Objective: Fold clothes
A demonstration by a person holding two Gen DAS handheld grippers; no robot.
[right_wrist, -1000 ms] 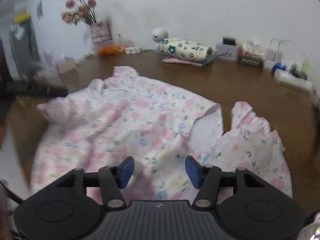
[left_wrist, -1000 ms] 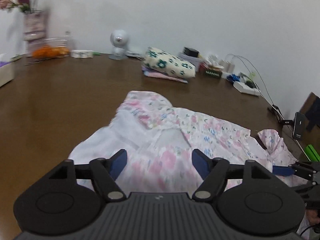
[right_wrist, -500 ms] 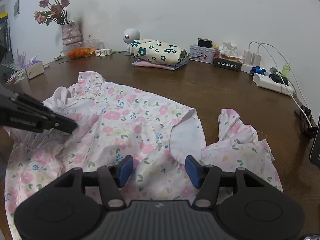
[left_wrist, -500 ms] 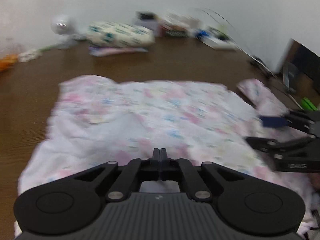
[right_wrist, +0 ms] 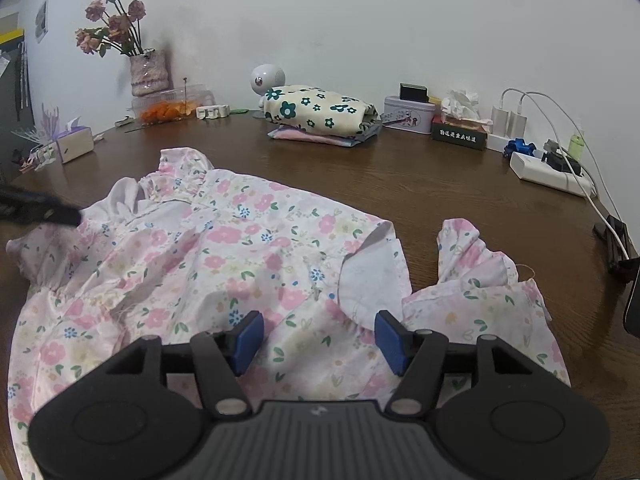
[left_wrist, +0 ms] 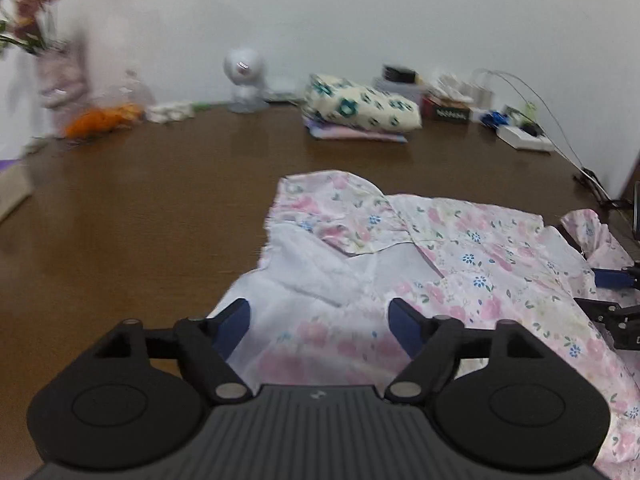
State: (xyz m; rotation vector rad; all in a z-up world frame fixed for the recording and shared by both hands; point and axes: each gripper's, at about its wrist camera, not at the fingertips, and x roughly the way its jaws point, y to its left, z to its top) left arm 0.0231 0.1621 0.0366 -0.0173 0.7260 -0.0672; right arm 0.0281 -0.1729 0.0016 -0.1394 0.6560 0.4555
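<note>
While the vase (left_wrist: 60, 76) blurs in the left view, the floral dress (right_wrist: 240, 256) lies spread on the table (right_wrist: 440, 196); left gripper (left_wrist: 319, 322) is opening wide, right gripper (right_wrist: 318, 336) half-open, both holding nothing.

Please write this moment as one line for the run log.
task: fold clothes | floral garment: spread on table, unfolded | left claw: opening, over cloth, no grip | right claw: open, no grip

Garment (right_wrist: 240, 248) on table (right_wrist: 460, 200), folded pile (right_wrist: 324, 114) behind
</note>
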